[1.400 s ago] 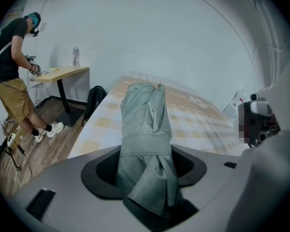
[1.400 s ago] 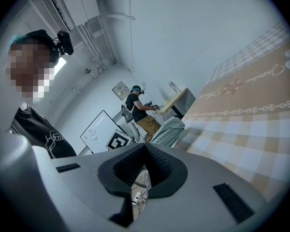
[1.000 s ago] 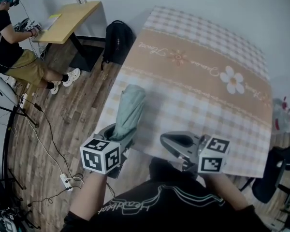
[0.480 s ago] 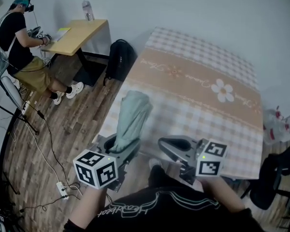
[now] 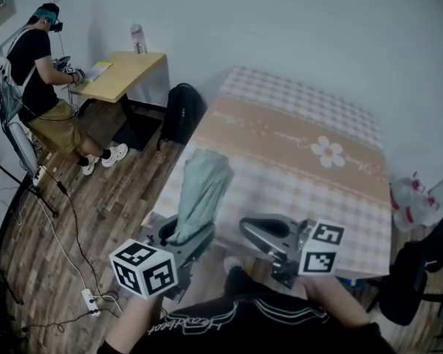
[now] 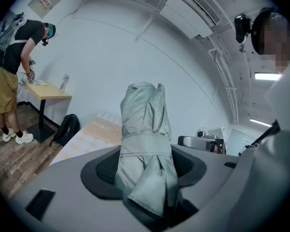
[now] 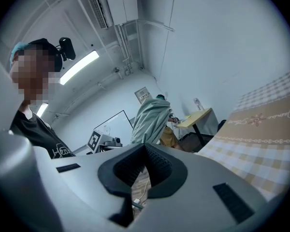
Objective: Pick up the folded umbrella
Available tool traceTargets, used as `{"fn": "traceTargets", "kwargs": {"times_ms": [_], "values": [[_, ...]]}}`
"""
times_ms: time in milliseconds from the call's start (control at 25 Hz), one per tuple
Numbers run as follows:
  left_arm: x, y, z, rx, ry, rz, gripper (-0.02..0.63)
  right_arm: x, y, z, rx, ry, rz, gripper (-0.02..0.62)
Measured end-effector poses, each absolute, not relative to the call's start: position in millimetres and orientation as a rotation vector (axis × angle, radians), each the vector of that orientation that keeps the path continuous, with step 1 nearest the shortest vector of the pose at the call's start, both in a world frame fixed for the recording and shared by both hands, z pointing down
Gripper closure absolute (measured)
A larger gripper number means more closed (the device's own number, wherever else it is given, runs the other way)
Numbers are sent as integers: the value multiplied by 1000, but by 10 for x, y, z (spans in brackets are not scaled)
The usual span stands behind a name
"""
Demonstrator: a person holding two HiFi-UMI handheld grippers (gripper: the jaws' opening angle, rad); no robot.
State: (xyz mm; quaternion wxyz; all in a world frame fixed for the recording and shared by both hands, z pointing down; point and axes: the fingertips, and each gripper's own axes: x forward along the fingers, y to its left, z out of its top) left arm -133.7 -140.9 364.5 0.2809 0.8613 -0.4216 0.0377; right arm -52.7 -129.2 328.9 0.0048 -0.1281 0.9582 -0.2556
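The folded pale grey-green fabric umbrella was off the table, gripped near its lower end by the left gripper, whose two black-padded jaws pressed against its sides. In the left gripper view the umbrella rose straight out from between the pads, its wrap strap running across the canopy just above them, and its far end showed against the white wall, above the table surface behind it. In the head view the umbrella lay over the near left corner of the long table covered in a beige-and-white checked cloth, with a white flower print on the tan band across the cloth.

The right gripper hung just beside the left one, over the near edge of the table. In its own view the right gripper had its dark pads meeting at the tips, with nothing caught between them; the umbrella showed beyond, apart from it.

Each gripper carried a white cube with black square markers, one on the left and one on the right.

Left of the table, a black backpack sat on the brown wood-plank floor. Farther off, a person in a black shirt sat at a small light wooden desk with a clear bottle on it
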Motion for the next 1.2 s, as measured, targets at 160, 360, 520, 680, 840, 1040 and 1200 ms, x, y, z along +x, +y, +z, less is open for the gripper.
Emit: {"fn": "traceTargets", "kwargs": {"times_ms": [160, 360, 520, 680, 840, 1040, 1200], "values": [[-1352, -1279, 3513, 2327, -1126, 63, 344, -568, -1140, 3134, -375, 3016, -714, 584], [-1330, -1160, 3395, 2351, -1125, 37, 344, -576, -1020, 3111, -382, 3030, -691, 584], [-1323, -1095, 3344, 2365, -1125, 31, 344, -577, -958, 3091, -388, 3029, -681, 584], [-1323, -1015, 3342, 2370, -1135, 36, 344, -563, -883, 3077, -395, 3028, -669, 584], [-1329, -930, 3303, 2378, -1136, 37, 344, -563, -800, 3038, -406, 3026, -657, 584], [-1364, -887, 3246, 2394, -1138, 40, 344, -589, -745, 3014, -424, 3034, -640, 584], [-1357, -822, 3238, 2403, -1139, 52, 344, -588, -673, 3044, -436, 3034, -647, 584]]}}
